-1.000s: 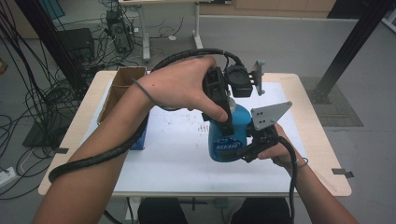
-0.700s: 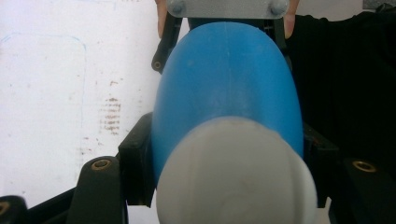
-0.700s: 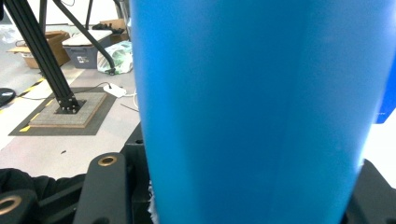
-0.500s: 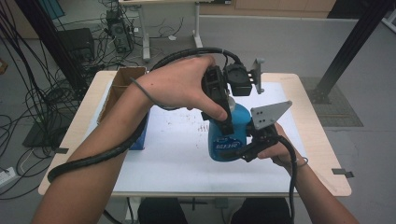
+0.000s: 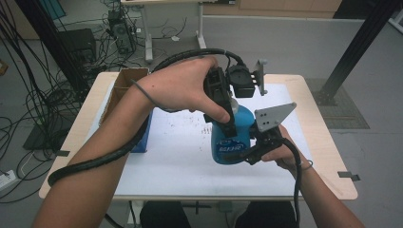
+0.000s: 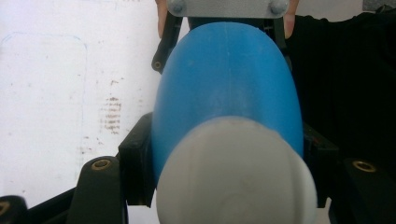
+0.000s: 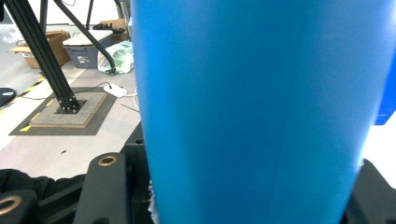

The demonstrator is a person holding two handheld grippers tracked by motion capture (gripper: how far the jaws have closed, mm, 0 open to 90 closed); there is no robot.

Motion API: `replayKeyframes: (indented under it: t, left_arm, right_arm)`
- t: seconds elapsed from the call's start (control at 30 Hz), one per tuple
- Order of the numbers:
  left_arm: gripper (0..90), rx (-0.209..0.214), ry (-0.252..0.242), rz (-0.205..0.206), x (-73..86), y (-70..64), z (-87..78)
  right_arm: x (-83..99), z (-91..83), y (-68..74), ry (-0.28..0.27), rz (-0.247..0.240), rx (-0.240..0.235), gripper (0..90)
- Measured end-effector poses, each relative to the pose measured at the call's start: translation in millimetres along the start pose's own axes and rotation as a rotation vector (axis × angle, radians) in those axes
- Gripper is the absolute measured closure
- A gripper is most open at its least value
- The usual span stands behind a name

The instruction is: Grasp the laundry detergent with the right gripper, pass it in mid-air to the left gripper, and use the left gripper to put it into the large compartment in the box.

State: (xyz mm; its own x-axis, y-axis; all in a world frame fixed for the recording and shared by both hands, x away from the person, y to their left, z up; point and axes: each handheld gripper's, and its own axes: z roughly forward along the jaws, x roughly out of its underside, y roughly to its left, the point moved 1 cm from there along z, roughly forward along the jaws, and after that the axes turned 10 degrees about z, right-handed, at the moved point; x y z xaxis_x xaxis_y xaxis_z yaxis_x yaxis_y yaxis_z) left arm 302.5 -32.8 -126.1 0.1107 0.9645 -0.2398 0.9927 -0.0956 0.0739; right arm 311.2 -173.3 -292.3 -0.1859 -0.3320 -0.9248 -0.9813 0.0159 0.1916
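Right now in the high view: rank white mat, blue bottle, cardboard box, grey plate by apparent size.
1. white mat
2. blue bottle and cardboard box: unsure, both partly hidden by a hand or arm
3. grey plate, smallest, though it sits nearer the camera

Blue bottle (image 5: 231,137) label — print illegible

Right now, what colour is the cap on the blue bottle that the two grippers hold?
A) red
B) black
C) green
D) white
D: in the left gripper view the blue bottle ends in a rounded white cap between the left gripper jaws; the right gripper clamps its body lower down.
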Motion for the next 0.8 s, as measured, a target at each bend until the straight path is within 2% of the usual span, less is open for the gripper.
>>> replayKeyframes:
  t: [0.8]
  left_arm:
    - [37.5, 0.000, 0.012, -0.005, -0.5, 0.5, -0.4]
  right_arm:
    - [0.3, 0.7, -0.3, -0.005, 0.003, -0.004, 41.0]
